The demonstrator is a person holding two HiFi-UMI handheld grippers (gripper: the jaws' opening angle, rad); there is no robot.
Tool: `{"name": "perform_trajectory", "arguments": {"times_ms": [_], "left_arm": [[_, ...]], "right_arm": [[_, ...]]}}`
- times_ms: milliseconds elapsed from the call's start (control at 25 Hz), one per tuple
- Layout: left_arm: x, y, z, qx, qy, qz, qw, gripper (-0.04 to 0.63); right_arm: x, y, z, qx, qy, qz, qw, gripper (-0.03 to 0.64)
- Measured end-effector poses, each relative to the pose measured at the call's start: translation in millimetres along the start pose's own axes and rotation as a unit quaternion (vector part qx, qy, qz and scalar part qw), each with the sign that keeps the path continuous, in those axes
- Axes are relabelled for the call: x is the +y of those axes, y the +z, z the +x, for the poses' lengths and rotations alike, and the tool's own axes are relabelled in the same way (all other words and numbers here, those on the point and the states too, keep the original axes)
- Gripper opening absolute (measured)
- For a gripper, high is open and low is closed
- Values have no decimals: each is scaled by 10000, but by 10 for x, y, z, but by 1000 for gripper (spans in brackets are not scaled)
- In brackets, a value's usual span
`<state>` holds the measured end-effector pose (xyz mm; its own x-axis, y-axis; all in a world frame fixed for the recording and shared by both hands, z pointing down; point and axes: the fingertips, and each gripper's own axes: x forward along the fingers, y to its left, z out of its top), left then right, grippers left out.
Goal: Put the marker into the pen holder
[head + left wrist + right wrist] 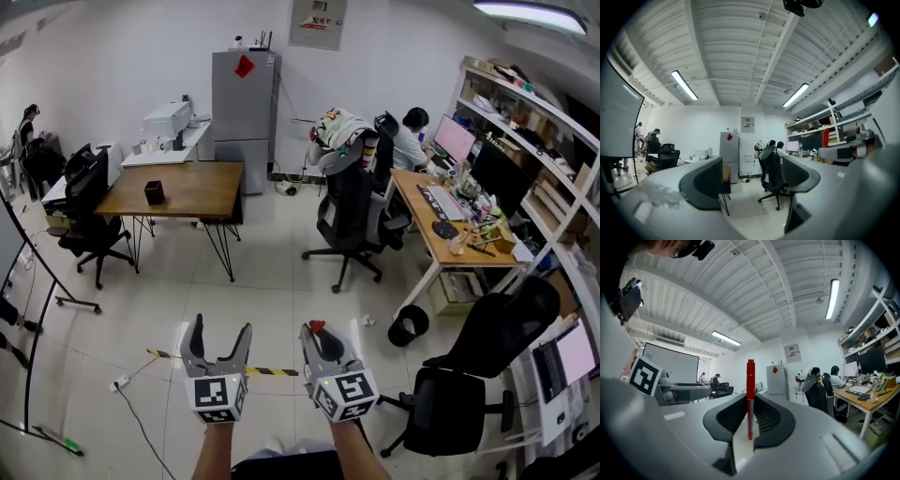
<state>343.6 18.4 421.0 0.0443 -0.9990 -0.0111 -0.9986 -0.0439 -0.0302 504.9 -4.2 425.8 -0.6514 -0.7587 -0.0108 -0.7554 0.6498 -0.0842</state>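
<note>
My right gripper (320, 339) is shut on a red marker (750, 394), which stands upright between its jaws; its red cap (317, 326) pokes up above them in the head view. My left gripper (217, 339) is held beside it, open, with nothing between its jaws. Both are held level above the floor, pointing into the room. A dark pen holder (155, 192) stands on the brown wooden table (202, 189) far ahead to the left. In the left gripper view the table (726, 174) shows between the open jaws, partly hidden by the left jaw.
A black office chair (349, 220) draped with clothes stands ahead in the middle of the white tiled floor. A person sits at the long desk (441, 230) on the right. A grey fridge (243, 108) stands at the back wall. Another black chair (473, 366) and a bin (409, 325) are near right.
</note>
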Motion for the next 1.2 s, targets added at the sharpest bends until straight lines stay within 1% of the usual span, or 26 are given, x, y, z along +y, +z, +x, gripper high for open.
{"name": "perform_trajectory", "arguments": {"times_ms": [80,200,280,400,560,680,720,800,920,960,1080,1120,1200], "left_arm": [[152,-34,59,53,100,6,9999,405],[430,-88,130,111,313,9,9994,405],[643,-155,155,152,511,2,9986,405],[1019,-209,164,203,912,9,9956,405],[1539,-193,160,211,1553,98,9876,405],[1905,-139,165,108,2108,84,9774,405],[2035,-115,147,27,2324,48,9726,405],[2296,-80,64,-81,2791,-17,9602,405],[2623,-107,-141,-92,3504,-110,9365,405],[2720,-136,-238,-53,3750,-126,9269,405],[2971,-215,-618,179,4494,-125,8931,405],[3027,-224,-728,203,4677,-142,8836,405],[3098,-245,-925,198,4975,-178,8671,405]], "right_arm": [[55,-26,190,61,107,-6,9999,51],[204,-26,524,73,383,-54,9992,51],[340,-45,757,81,615,-85,9980,51],[581,-103,1132,155,1014,-115,9947,51],[896,-132,1690,256,1665,-127,9856,51],[1139,-127,2160,228,2214,-87,9749,51],[1252,-134,2313,227,2414,-64,9701,51],[1517,-151,2590,266,2849,-25,9582,51],[1943,-180,2875,313,3560,16,9340,51],[2105,-191,2938,308,3814,23,9239,51],[2635,-233,3045,292,4603,-9,8873,51],[2781,-256,3057,313,4812,-18,8760,51],[3017,-321,3052,394,5147,2,8565,51]]}}
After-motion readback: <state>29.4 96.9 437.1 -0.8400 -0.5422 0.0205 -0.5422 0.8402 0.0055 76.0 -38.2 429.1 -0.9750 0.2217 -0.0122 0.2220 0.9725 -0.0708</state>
